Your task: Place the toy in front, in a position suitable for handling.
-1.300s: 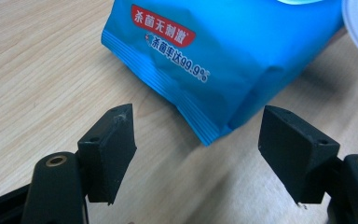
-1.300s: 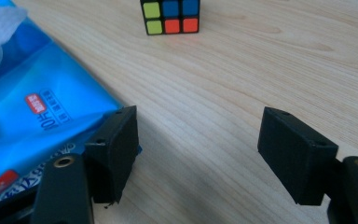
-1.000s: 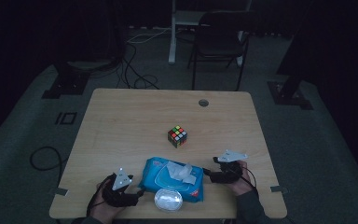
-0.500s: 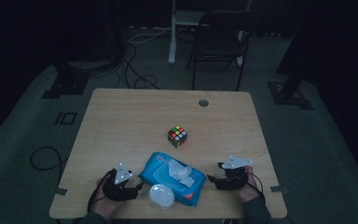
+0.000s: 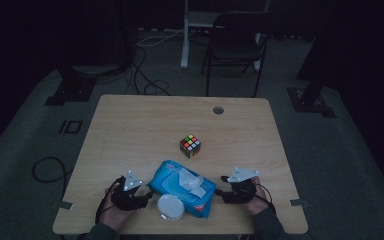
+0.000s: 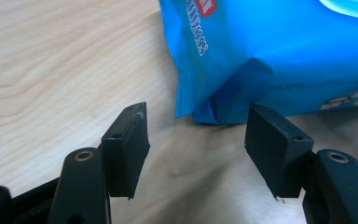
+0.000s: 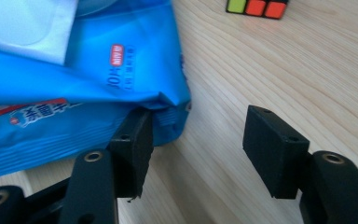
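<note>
Blue plastic wet-wipe pack (image 5: 182, 187) lies flat near the front edge of the light wooden desk (image 5: 145, 125), between the two hands. A white wipe (image 5: 190, 180) sticks up out of its top opening. Round white plastic lid (image 5: 170, 206) sits at the pack's near-left corner; whether it is attached, cannot tell.

Left claw (image 5: 145, 201) rests low on the desk just beside the pack's left end. In the left gripper view, the left claw (image 6: 196, 126) is spread and its jaws have just been closing a little. Nothing is between the pads; the crimped corner of the pack (image 6: 284, 56) lies just ahead of the gap, apart from both pads.

Right claw (image 5: 223, 192) sits just beside the pack's right end, also low on the desk. In the right gripper view, the right claw (image 7: 198, 130) is spread with bare wood in the gap, pinching nothing. One jaw sits right against the pack's (image 7: 74, 84) sealed edge; touching or not, cannot tell.

Multicoloured twist-puzzle cube (image 5: 190, 146) stands on the desk behind the pack, well apart from both claws. Its edge (image 7: 256, 7) shows at the top of the right gripper view.
</note>
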Motion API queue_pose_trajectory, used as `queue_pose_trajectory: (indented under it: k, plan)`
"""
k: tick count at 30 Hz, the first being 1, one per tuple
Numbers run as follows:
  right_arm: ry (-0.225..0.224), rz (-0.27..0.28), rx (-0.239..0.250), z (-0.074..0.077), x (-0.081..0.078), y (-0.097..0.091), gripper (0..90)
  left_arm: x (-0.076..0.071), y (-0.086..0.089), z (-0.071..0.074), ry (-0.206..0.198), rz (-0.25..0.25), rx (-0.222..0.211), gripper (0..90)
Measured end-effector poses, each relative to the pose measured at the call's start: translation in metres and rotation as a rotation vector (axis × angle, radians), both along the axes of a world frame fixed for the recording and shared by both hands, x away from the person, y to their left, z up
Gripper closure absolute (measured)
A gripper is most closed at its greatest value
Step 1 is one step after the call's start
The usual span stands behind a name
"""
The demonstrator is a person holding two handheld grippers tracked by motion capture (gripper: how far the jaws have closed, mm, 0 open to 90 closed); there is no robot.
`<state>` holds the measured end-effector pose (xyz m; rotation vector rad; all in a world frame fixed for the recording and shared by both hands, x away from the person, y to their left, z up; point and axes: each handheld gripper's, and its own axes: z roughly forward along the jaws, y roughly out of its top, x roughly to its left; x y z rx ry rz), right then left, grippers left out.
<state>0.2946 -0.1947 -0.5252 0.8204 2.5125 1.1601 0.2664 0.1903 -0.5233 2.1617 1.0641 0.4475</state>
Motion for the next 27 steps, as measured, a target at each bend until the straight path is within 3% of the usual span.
queue_pose_trajectory:
  k: [10, 16, 19, 22, 27]
  plan:
    - [-0.002, 0.053, 0.022, 0.0, 0.008, 0.032, 44.9, 0.044, 0.015, 0.007, -0.025, 0.121, 0.06, 41.0]
    - [-0.011, 0.077, 0.057, 0.001, 0.014, 0.06, 50.1, 0.07, 0.033, 0.014, -0.037, 0.194, 0.035, 40.9]
    - [0.003, 0.063, 0.077, 0.001, 0.016, 0.074, 53.2, 0.08, 0.042, 0.019, -0.037, 0.224, 0.046, 40.9]
    - [0.012, 0.056, 0.09, 0.001, 0.018, 0.084, 54.1, 0.079, 0.052, 0.027, -0.05, 0.266, 0.036, 40.9]
    - [0.019, 0.073, 0.113, 0.001, 0.019, 0.1, 54.5, 0.06, 0.061, 0.04, -0.1, 0.3, 0.011, 40.2]
